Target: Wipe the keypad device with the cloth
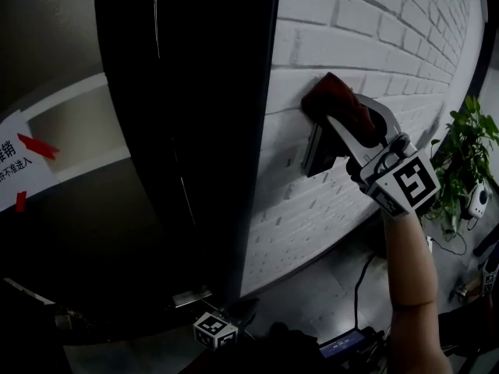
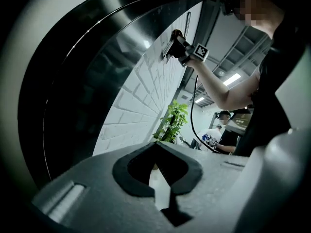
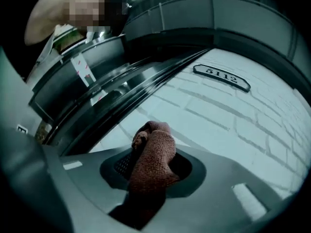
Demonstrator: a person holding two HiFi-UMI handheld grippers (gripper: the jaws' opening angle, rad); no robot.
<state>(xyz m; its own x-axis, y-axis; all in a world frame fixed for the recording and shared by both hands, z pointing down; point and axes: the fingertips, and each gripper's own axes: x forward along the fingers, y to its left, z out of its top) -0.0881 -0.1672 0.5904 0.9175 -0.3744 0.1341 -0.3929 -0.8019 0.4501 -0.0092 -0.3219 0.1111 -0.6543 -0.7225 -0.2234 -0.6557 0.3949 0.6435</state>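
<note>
A dark keypad device (image 1: 315, 151) hangs on the white brick wall (image 1: 374, 45), just right of a black door (image 1: 187, 115). My right gripper (image 1: 331, 119) is shut on a red-brown cloth (image 1: 340, 100) and holds it against the device's top edge. In the right gripper view the bunched cloth (image 3: 153, 159) fills the jaws and hides the device. The left gripper view shows the same cloth (image 2: 177, 37) and device (image 2: 168, 50) from far below. My left gripper (image 2: 165, 181) is low, away from the wall, shut with nothing in it; only its marker cube (image 1: 214, 332) appears in the head view.
A number plate (image 3: 221, 76) is fixed to the wall above the device. A green potted plant (image 1: 465, 153) stands to the right, with a black cable (image 1: 362, 277) running down near the floor. A paper sign with red tape (image 1: 17, 160) hangs left of the door. A person (image 2: 224, 130) sits in the background.
</note>
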